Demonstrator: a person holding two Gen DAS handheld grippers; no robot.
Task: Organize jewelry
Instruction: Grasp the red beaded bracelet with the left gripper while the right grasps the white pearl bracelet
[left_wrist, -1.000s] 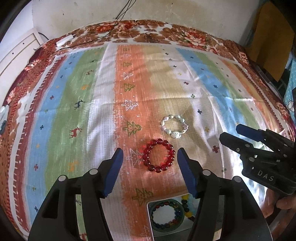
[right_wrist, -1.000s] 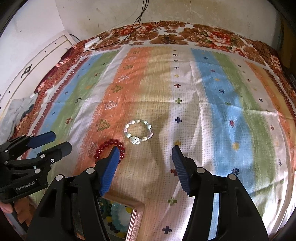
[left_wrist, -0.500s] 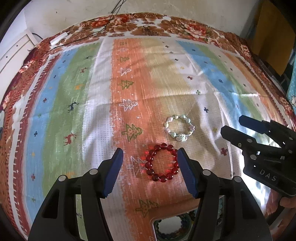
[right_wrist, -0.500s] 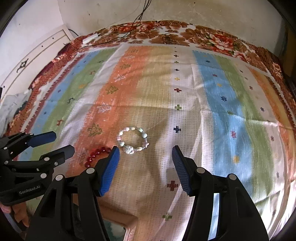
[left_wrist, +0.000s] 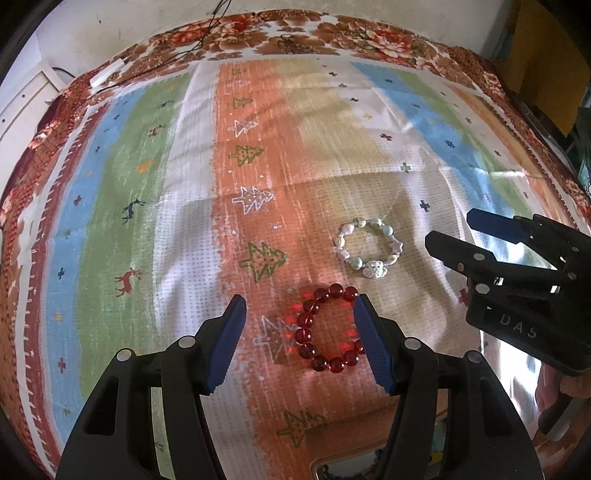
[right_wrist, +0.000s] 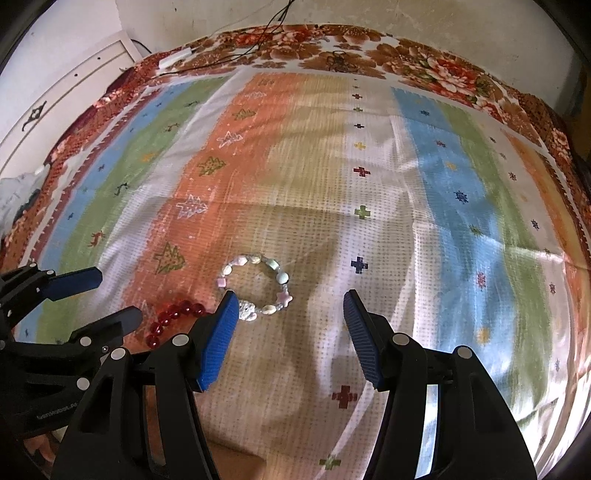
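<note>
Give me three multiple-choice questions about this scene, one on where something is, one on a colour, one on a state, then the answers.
1. Where does the red bracelet lie in the left wrist view?
A. Between the fingers of the left claw
B. On the blue stripe
C. On top of the pale bracelet

2. What colour are the finger pads of the right claw?
A. Yellow
B. Blue
C. White

3. What state is the right claw in?
A. Shut on the pale bracelet
B. Shut on the cloth
C. Open, holding nothing

Answers: 1 A, the red ring sits in the gap between the two left fingers, on the orange stripe of the cloth. 2 B, both pads are blue. 3 C, its fingers stand wide apart and the pale bracelet lies flat on the cloth just ahead.
</note>
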